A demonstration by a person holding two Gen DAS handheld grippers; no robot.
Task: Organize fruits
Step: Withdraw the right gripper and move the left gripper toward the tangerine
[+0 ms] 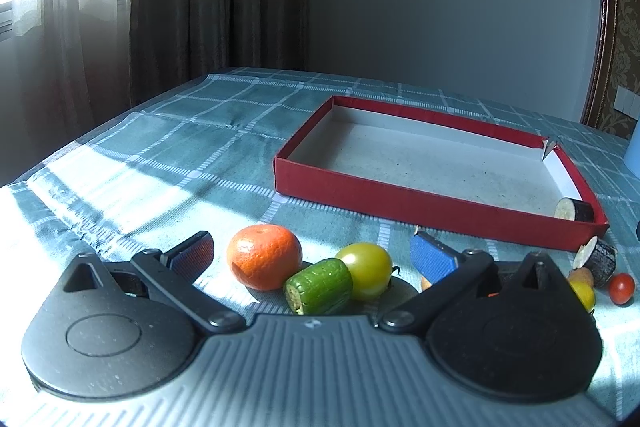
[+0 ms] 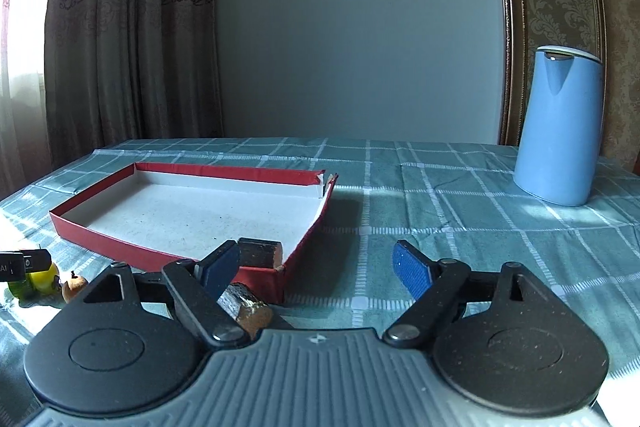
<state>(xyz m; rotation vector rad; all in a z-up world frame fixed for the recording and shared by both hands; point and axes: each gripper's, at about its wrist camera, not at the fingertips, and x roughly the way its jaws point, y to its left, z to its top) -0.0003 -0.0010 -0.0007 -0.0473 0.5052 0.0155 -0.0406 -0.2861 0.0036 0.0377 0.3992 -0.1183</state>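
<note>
Left wrist view: left gripper [image 1: 314, 255] fingers spread around tangerine [image 1: 264, 255], cucumber piece [image 1: 319, 286] and yellow tomato [image 1: 369, 269], just before the red box [image 1: 420, 205].
Right gripper [image 2: 318, 269]: fingers spread, empty, beside the box corner.
Risk: closing may catch several fruits; round ones could roll off.
Writing: none readable.
</note>
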